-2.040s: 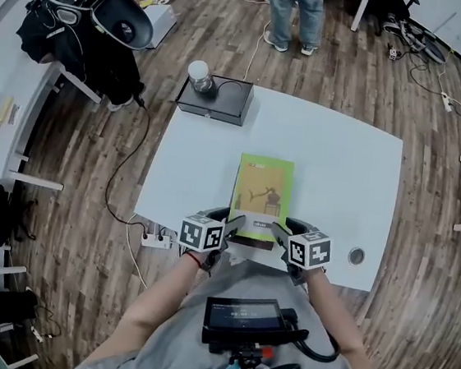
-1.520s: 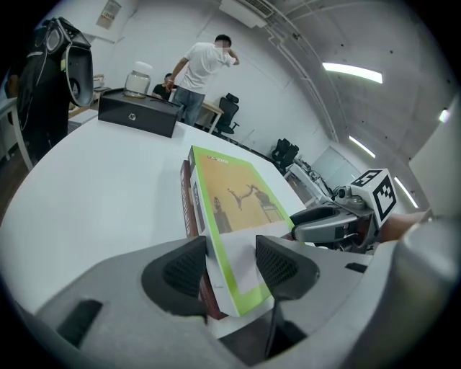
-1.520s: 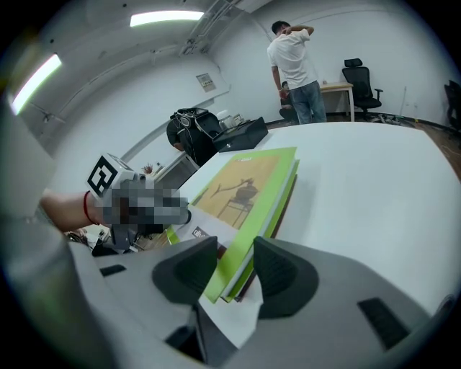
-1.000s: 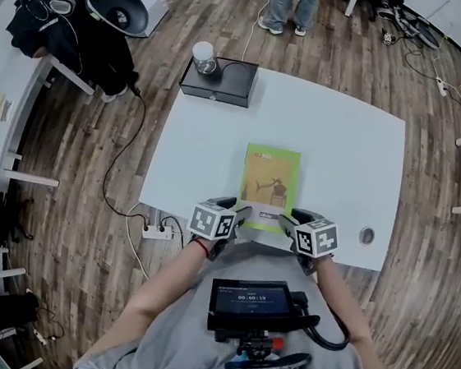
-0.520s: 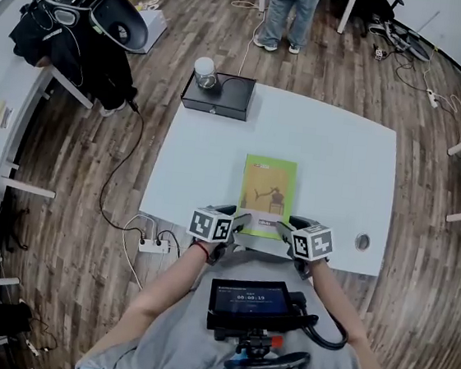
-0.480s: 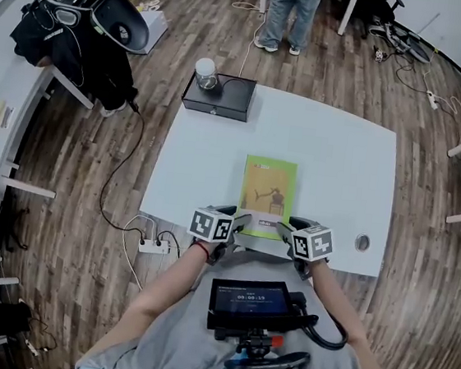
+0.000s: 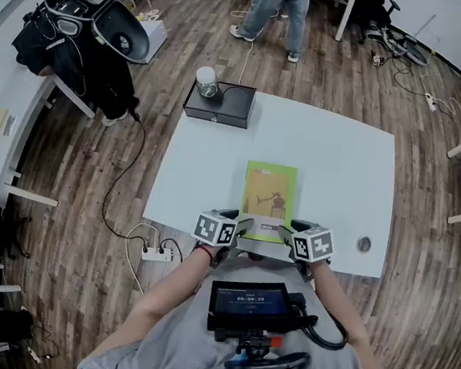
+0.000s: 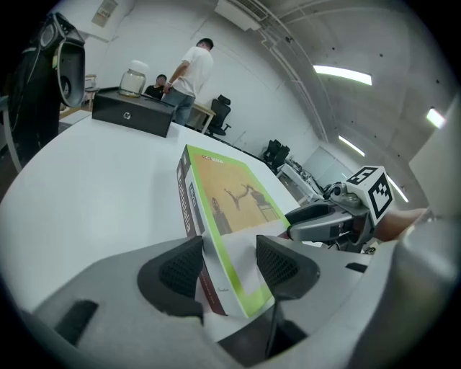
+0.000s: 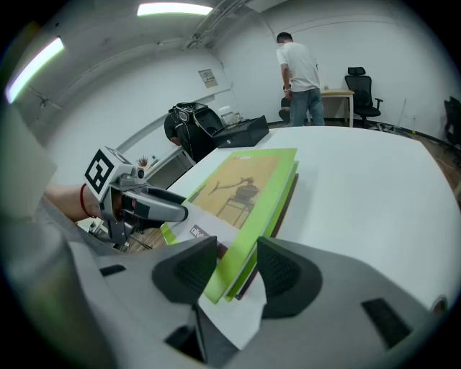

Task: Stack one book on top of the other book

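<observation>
A green book [image 7: 269, 191] lies on a dark red book [image 8: 209, 285], both stacked at the near edge of the white table [image 7: 340, 167]. My left gripper [image 7: 245, 223] has its jaws around the stack's near left corner, with one pad against the spine side and the other on the cover. My right gripper [image 7: 285, 227] holds the near right corner the same way. In the left gripper view the left gripper [image 8: 229, 263] has the green book [image 8: 223, 194] between its pads. In the right gripper view the right gripper [image 9: 236, 267] clasps the green book [image 9: 245, 180], and the red edge [image 9: 282, 216] shows beneath it.
A black box [image 7: 218, 104] with a glass jar [image 7: 206, 81] on it sits at the table's far left corner. A round cable hole [image 7: 363, 245] lies near the front right edge. A person [image 7: 275, 11] stands beyond the table. A power strip [image 7: 155, 254] lies on the floor.
The grippers and the books have kept their places. The person at the back has shifted stance, and the head view has drifted a little.
</observation>
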